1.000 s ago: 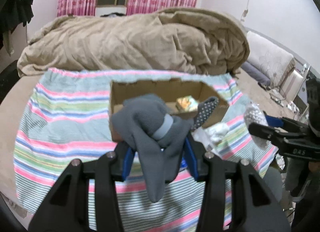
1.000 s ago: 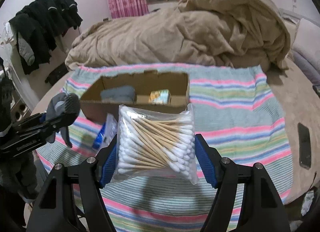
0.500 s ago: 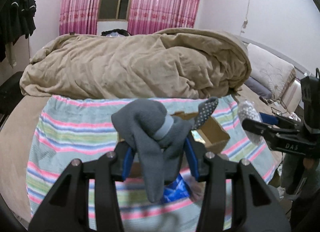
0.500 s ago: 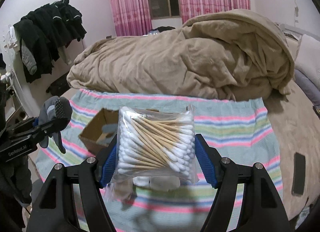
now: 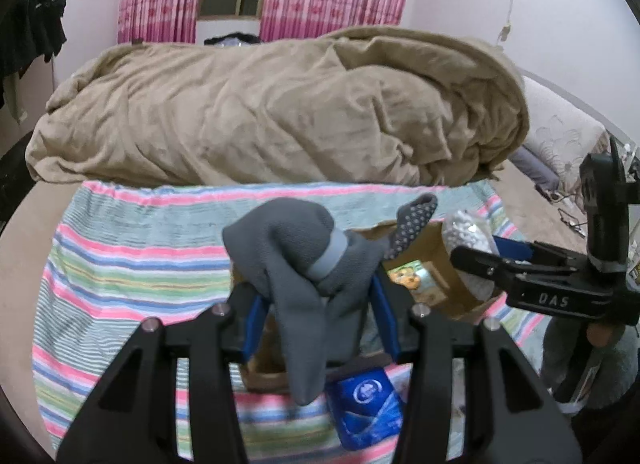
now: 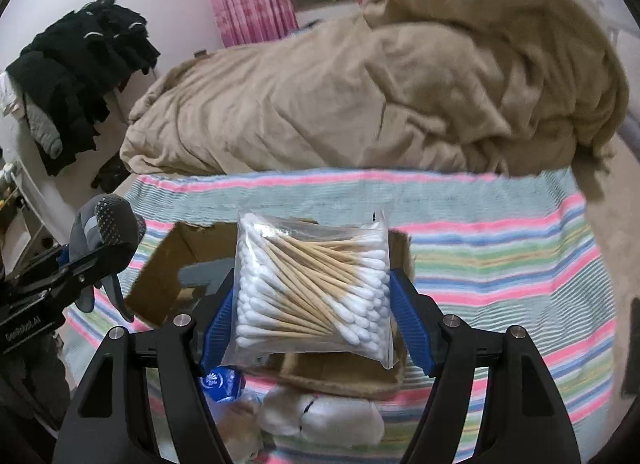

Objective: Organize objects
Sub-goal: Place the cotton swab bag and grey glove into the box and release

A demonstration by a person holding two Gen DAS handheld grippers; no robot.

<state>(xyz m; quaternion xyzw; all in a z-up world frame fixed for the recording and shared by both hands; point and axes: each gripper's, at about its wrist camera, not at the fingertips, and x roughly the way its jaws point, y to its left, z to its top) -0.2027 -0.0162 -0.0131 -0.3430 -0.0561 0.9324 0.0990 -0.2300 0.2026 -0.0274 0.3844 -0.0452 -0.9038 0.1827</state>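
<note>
My left gripper [image 5: 318,314] is shut on a grey sock [image 5: 304,264] that hangs from its blue pads above the cardboard box [image 5: 444,264]. My right gripper [image 6: 312,318] is shut on a clear bag of cotton swabs [image 6: 312,288] and holds it over the open box [image 6: 160,284]. The left gripper with the sock also shows at the left of the right wrist view [image 6: 100,240]. The right gripper with the bag shows at the right of the left wrist view [image 5: 476,260]. A small yellow packet [image 5: 412,276] lies inside the box.
A striped towel [image 6: 500,260] covers the bed under the box. A blue packet [image 5: 368,404] and white packages [image 6: 320,412] lie in front of the box. A tan duvet [image 5: 280,112] is heaped behind. Dark clothes [image 6: 80,64] hang at the left.
Both grippers rose and tilted up, then came back down toward the box. Each still holds its item. The box now sits right under both grippers.
</note>
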